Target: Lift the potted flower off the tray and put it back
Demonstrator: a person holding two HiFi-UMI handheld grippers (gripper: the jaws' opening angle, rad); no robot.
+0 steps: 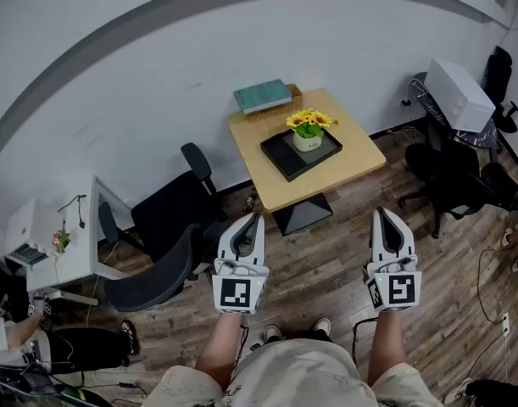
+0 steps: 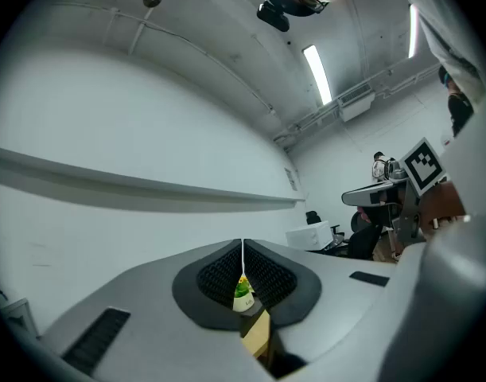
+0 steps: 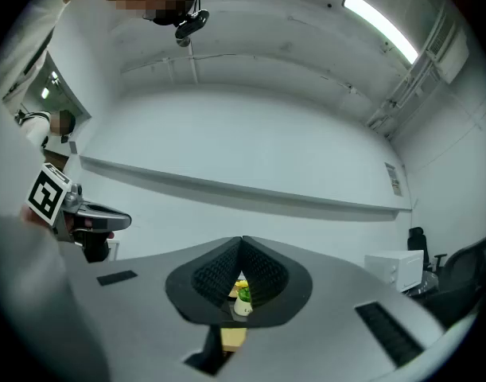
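- Distance is separating the person from the work: the white pot of yellow sunflowers (image 1: 308,131) is standing upright on the flat black rectangular tray (image 1: 280,158), upper centre of the head view, on the square light-wood table (image 1: 360,155).
- The left grey two-jaw gripper (image 1: 257,219) and the right grey two-jaw gripper (image 1: 384,214) are hanging at lower centre, well apart from the table. Both are clenched on nothing, and each gripper view is showing its pads meeting, with the pot far beyond them.
- Doing this step well, I judge, is calling for walking in, parting the jaws before arriving, then closing on the pot's wall below the blooms while keeping it upright.
- Counting: one pot, one tray, one table, two grippers, and one teal book (image 1: 263,96) lying at the table's far edge.
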